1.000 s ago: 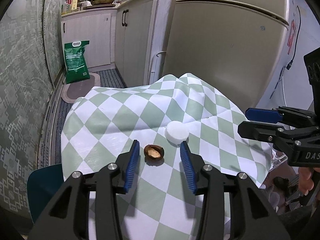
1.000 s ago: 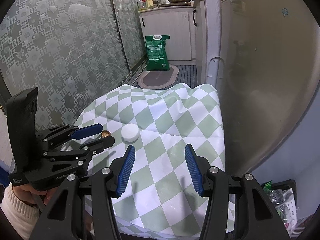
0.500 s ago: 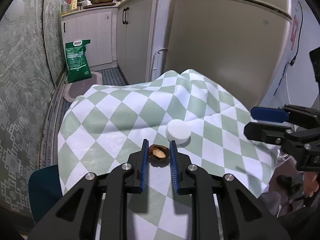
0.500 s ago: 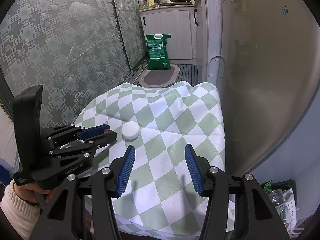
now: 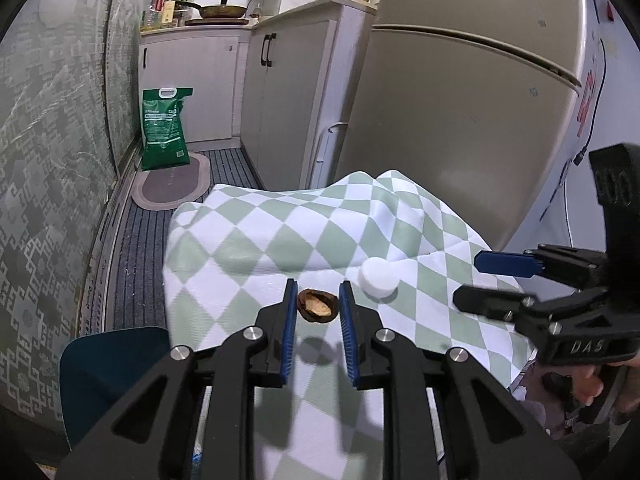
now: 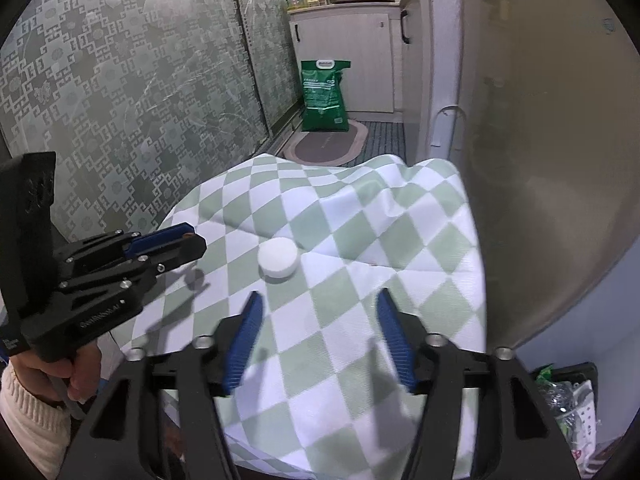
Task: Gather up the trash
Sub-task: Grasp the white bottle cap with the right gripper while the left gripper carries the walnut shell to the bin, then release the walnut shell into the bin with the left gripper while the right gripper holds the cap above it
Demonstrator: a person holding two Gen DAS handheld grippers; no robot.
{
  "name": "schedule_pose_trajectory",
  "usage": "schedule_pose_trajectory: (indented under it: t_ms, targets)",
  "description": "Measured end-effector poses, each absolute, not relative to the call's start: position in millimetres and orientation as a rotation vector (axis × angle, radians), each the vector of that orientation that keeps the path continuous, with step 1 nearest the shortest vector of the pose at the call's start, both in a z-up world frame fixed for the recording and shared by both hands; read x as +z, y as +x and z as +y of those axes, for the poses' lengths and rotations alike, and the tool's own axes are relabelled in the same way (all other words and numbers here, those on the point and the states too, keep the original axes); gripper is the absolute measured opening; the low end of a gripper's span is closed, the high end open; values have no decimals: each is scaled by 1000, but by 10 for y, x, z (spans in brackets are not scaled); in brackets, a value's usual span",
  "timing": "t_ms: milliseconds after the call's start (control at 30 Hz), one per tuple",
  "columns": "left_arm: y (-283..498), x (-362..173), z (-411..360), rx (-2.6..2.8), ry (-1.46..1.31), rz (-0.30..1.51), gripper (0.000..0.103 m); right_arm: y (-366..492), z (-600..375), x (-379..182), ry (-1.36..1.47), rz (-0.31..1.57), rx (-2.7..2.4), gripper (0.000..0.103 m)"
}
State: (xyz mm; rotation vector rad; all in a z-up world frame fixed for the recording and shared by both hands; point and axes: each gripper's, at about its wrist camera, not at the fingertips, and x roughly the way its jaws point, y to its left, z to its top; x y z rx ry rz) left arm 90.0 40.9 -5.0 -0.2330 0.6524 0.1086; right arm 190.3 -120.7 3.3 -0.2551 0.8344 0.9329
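While the left hand-held gripper [image 5: 318,294] pinches the nutshell [image 5: 318,306]; the right hand-held gripper [image 6: 318,312] gapes, widening, empty.

The tablecloth [image 5: 256,240] is woven cloth, matt, with a fine ribbed weave showing in its green and white diamonds [image 6: 360,240]. The walnut shell half [image 5: 318,306] looks woody, rough and dull brown outside, paler within. The white cap [image 6: 278,258] is smooth matt plastic. The left gripper [image 5: 318,300] and the right gripper [image 6: 318,312] are matt black plastic with bright metal screw heads and ridged blue pads that look rubbery. The refrigerator [image 5: 460,120] has a smooth, faintly glossy painted finish. The sliding door [image 6: 120,100] is frosted, patterned glass. The green sack [image 5: 165,128] is glossy plastic. The cuff [image 6: 28,412] is ribbed cream knit.
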Motion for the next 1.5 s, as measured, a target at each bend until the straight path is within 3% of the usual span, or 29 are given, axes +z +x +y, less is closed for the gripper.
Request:
schedule_pose_trajectory:
  t_ms: [233, 700, 867, 1000, 1500]
  targets:
    - [765, -6, 570, 128, -249, 638, 22, 1870, -992, -53, -292, 843, 930, 72]
    - [468, 21, 859, 163, -259, 626, 23, 1860, -635, -162, -304, 824, 881, 72]
    - [332, 13, 989, 182, -269, 625, 23, 1874, -510, -207, -322, 816, 851, 57]
    - [224, -2, 1111, 199, -276, 624, 23, 1884, -472, -215, -329, 807, 840, 30]
    - [-153, -82, 1462, 270, -289, 634, 23, 1351, 36, 105, -340, 761, 1009, 30]
